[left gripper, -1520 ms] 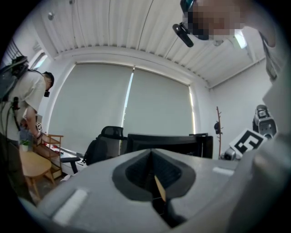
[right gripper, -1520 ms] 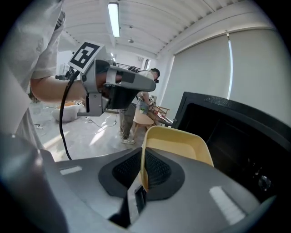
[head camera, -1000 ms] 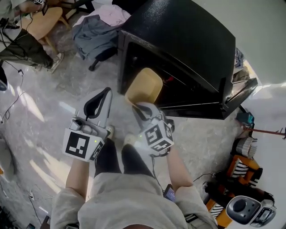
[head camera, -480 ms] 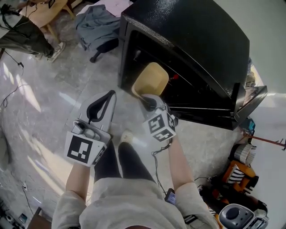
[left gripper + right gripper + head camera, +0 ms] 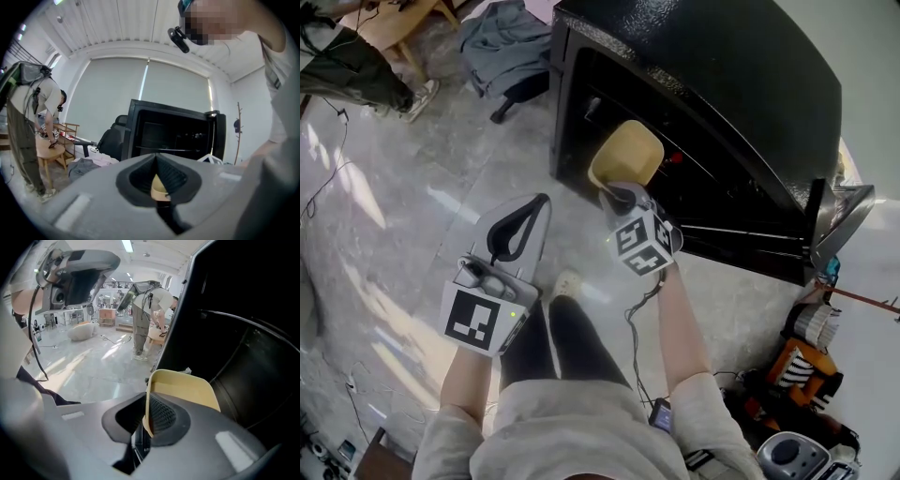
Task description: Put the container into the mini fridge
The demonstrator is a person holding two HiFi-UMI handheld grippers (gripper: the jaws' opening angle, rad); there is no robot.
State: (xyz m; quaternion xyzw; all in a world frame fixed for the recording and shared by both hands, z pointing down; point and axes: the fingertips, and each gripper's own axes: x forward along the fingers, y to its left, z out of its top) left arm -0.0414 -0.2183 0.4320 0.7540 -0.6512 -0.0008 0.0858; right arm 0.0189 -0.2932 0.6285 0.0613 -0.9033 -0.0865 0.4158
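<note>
The black mini fridge (image 5: 703,75) stands open on the floor, its door (image 5: 834,220) swung out to the right. My right gripper (image 5: 617,192) is shut on the near rim of the yellow container (image 5: 628,150), which it holds at the fridge's opening, tilted inward. In the right gripper view the container (image 5: 183,390) stands upright between the jaws of the right gripper (image 5: 146,416), in front of the dark interior (image 5: 243,357). My left gripper (image 5: 540,201) hangs lower left over the floor, shut and with nothing in it. Past the left gripper (image 5: 156,157) a sliver of the container (image 5: 159,187) shows.
An office chair draped with clothes (image 5: 502,47) stands left of the fridge. Another person (image 5: 347,70) bends over a wooden stool at the far left. Orange and grey gear (image 5: 806,375) clutters the lower right. A wire shelf (image 5: 243,322) crosses the fridge interior.
My right gripper has carried the container up and forward, from in front of the fridge to its opening. The left gripper has stayed about where it was.
</note>
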